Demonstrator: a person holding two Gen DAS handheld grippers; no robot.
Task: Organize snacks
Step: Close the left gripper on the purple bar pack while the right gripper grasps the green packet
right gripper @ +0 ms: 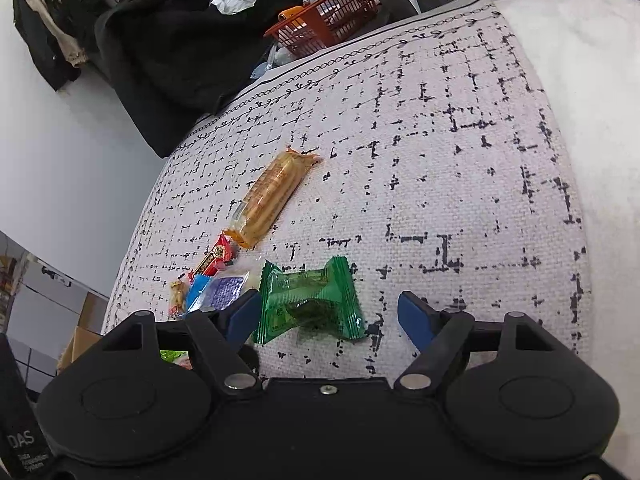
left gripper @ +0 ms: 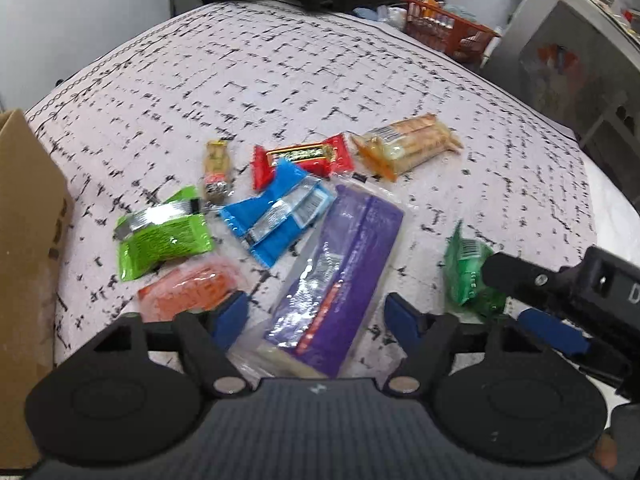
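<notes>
My left tool (left gripper: 316,316) gapes astride purple pack (left gripper: 340,276), not gripping; slick film may slide. Right tool (right gripper: 326,316) gapes around green pack (right gripper: 310,300); tools near, may clash.

A pale cloth (left gripper: 280,80) with a broken black grid and a chain-like black border holds the snacks. Around the long purple pack (left gripper: 344,276): a blue packet (left gripper: 276,216) and lime packet (left gripper: 164,236) to its left, an orange one (left gripper: 188,288) nearer the camera, a red bar (left gripper: 300,160) beyond, a tan biscuit pack (left gripper: 408,144) beyond right, a dark green packet (right gripper: 308,300) right. Gripper pads (left gripper: 232,312) are blue.
</notes>
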